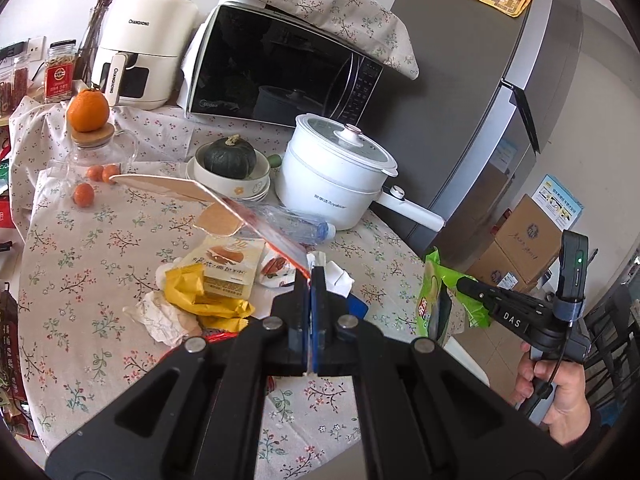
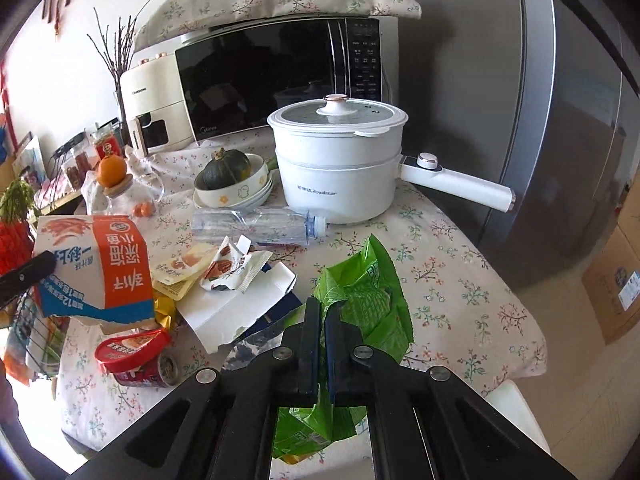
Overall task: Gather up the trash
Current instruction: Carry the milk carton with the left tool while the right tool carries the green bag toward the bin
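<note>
While the left tongs are clamped on a flattened orange-and-white carton, the right tongs are clamped on a crinkled green snack bag; both are best lifted clear of the floral-clothed counter.

a home kitchen corner. a microwave, an air fryer and a fridge surround a cloth-covered table.

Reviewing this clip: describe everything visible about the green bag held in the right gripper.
The green bag is a crinkled, glossy plastic snack wrapper with printed markings, torn open along its jagged upper edge. The right gripper is shut on a fold near its middle, holding it above the flowered tablecloth; part hangs below the jaws. From the left wrist view it hangs at the table's edge, touching nothing else visible.
</note>
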`<state>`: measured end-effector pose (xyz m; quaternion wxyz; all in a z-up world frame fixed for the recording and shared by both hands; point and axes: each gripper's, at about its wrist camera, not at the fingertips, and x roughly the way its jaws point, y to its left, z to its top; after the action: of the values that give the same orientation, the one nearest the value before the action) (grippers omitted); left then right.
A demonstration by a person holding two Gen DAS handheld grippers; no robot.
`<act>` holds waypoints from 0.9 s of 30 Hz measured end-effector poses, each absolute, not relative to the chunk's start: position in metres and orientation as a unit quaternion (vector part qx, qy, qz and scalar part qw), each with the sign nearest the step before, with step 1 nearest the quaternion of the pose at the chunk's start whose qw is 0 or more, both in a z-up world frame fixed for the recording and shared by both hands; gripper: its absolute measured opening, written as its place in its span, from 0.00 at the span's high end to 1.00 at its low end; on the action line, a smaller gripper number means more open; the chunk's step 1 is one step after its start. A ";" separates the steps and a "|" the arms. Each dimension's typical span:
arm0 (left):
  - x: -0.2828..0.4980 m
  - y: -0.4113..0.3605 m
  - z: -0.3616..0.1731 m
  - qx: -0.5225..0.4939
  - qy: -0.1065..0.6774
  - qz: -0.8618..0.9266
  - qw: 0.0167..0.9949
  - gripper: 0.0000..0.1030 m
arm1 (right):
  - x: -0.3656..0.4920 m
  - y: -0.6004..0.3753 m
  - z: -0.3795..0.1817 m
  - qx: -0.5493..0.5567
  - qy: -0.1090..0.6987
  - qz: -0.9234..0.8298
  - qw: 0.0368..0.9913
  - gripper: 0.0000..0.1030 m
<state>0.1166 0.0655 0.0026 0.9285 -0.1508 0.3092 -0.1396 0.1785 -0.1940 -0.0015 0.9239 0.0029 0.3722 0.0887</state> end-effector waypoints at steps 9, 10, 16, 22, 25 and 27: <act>0.116 0.004 -0.002 -0.112 0.326 -0.198 0.918 0.99 | 0.152 -0.239 0.006 0.012 0.376 0.055 0.925 0.97; 0.115 -0.002 -0.002 -0.109 0.328 -0.205 0.916 0.99 | 0.149 -0.244 0.006 0.013 0.377 0.051 0.925 0.97; 0.113 -0.042 -0.007 -0.095 0.342 -0.247 0.901 0.99 | 0.132 -0.273 0.008 0.019 0.381 0.023 0.924 0.97; 0.105 -0.084 -0.014 -0.067 0.354 -0.287 0.887 0.99 | 0.112 -0.308 0.003 0.035 0.393 -0.003 0.919 0.97; 0.100 -0.106 -0.020 -0.051 0.362 -0.306 0.879 0.99 | 0.104 -0.325 -0.004 0.044 0.401 -0.013 0.915 0.97; 0.098 -0.119 -0.025 -0.040 0.367 -0.318 0.873 0.99 | 0.100 -0.335 -0.010 0.053 0.408 -0.016 0.911 0.97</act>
<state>0.0978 -0.1191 -0.0249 0.8731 -0.0404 0.3671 -0.3182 0.0996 -0.3350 -0.0096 0.9113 0.0534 0.4080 -0.0162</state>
